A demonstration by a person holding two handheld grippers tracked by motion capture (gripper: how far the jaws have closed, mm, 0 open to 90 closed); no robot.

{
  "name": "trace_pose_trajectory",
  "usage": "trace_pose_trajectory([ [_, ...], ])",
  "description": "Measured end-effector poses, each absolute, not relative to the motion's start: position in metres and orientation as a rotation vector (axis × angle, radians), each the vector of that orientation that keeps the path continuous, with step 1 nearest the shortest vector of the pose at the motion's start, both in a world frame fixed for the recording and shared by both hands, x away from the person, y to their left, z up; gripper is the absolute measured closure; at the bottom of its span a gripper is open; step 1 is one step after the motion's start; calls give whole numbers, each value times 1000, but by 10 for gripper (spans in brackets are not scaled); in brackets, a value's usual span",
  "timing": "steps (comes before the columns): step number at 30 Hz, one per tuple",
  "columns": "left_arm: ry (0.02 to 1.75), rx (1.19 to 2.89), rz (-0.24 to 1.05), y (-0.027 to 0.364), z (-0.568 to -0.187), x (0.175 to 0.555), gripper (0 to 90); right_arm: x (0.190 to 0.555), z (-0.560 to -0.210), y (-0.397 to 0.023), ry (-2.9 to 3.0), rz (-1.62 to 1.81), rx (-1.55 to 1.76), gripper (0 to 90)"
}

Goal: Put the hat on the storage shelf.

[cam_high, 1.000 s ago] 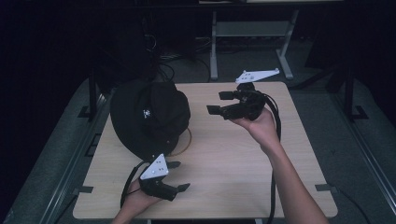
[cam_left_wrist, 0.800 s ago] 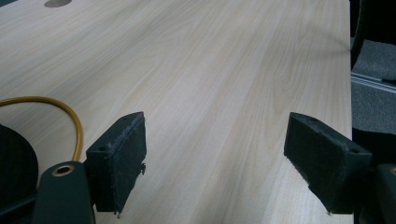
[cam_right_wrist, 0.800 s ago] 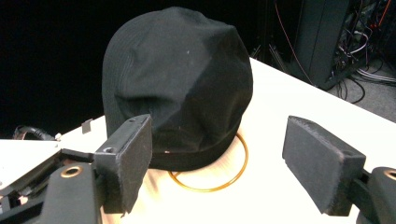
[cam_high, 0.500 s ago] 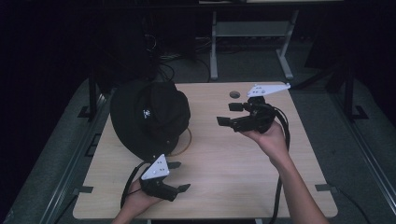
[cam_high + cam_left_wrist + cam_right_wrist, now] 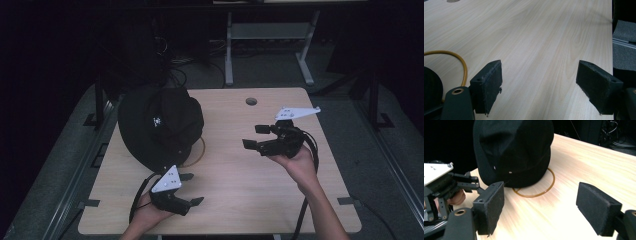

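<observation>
A black brimmed hat (image 5: 160, 125) lies on the left half of the wooden table (image 5: 250, 195); its crown looms ahead in the right gripper view (image 5: 514, 147). A thin yellow cord loop (image 5: 200, 148) pokes out from under its brim and lies on the wood (image 5: 546, 187), (image 5: 461, 62). My left gripper (image 5: 192, 189) rests open near the front edge, just below the hat, its jaws (image 5: 539, 67) wide over bare wood. My right gripper (image 5: 254, 136) hovers right of centre, open, pointing left at the hat (image 5: 540, 187) with nothing between its jaws.
A round cable hole (image 5: 251, 101) sits near the table's far edge. Behind the table stands a metal desk frame (image 5: 230, 55) with cables on the floor. The other hand and its grey plate (image 5: 436, 172) show at left in the right gripper view.
My right gripper has come back from the far edge toward the table's middle and lowered, still facing the hat. The left gripper and the hat have stayed put.
</observation>
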State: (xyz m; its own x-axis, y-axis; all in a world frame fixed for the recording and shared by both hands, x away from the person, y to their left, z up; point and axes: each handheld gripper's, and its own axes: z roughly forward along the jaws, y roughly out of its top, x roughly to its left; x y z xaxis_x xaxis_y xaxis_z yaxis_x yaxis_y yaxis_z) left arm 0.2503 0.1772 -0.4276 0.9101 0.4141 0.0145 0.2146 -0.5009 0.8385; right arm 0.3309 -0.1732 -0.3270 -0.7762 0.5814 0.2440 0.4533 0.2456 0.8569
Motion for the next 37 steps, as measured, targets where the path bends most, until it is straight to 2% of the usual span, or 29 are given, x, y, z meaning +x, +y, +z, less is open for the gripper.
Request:
trace_pose_trajectory([
  [22, 453, 2110, 259, 176, -429, 250, 205, 306, -367, -207, 2356, 1558, 1103, 210],
  [37, 461, 2109, 240, 176, -430, 251, 206, 271, -391, -228, 2301, 1576, 1155, 193],
])
